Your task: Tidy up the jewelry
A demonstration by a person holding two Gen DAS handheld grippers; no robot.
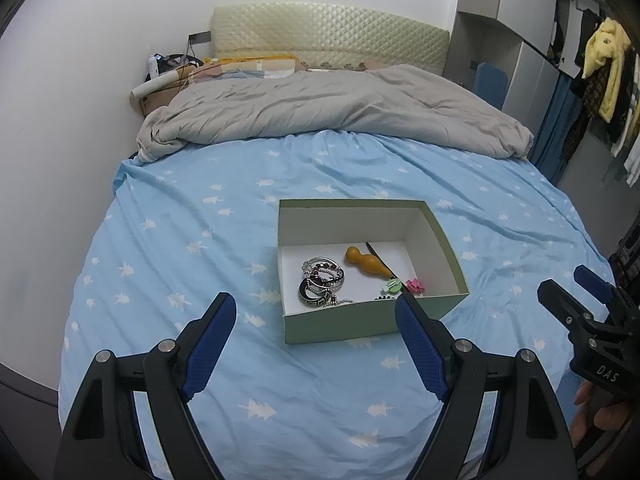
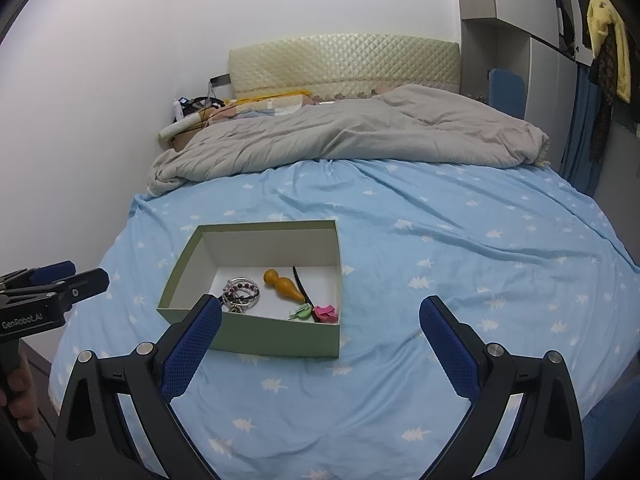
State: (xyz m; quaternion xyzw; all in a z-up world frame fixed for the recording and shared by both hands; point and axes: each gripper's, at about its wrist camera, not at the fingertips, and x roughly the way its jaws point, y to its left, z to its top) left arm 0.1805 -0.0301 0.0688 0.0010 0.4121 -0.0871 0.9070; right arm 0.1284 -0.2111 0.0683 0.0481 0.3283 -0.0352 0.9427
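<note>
A pale green open box [image 1: 340,326] [image 2: 280,340] sits on the blue bedsheet. Inside lie a tangle of bracelets and rings [image 1: 322,280] [image 2: 242,294], an orange gourd-shaped piece [image 1: 366,266] [image 2: 284,285], a thin black stick [image 1: 380,258] [image 2: 300,284], a green clip [image 1: 392,286] [image 2: 301,312] and a pink clip [image 1: 416,285] [image 2: 325,314]. My left gripper [image 1: 316,304] hovers open just short of the box's near wall, nothing between its fingers. My right gripper [image 2: 320,306] is also open and empty, over the box's near right corner. Each gripper shows at the other view's edge.
A rumpled grey duvet [image 1: 320,108] [image 2: 352,132] covers the far half of the bed, before a quilted cream headboard [image 1: 328,36]. Clutter [image 1: 168,68] sits at the far left corner. Clothes [image 1: 600,80] hang at the right. A hand [image 1: 596,416] holds the right gripper's handle.
</note>
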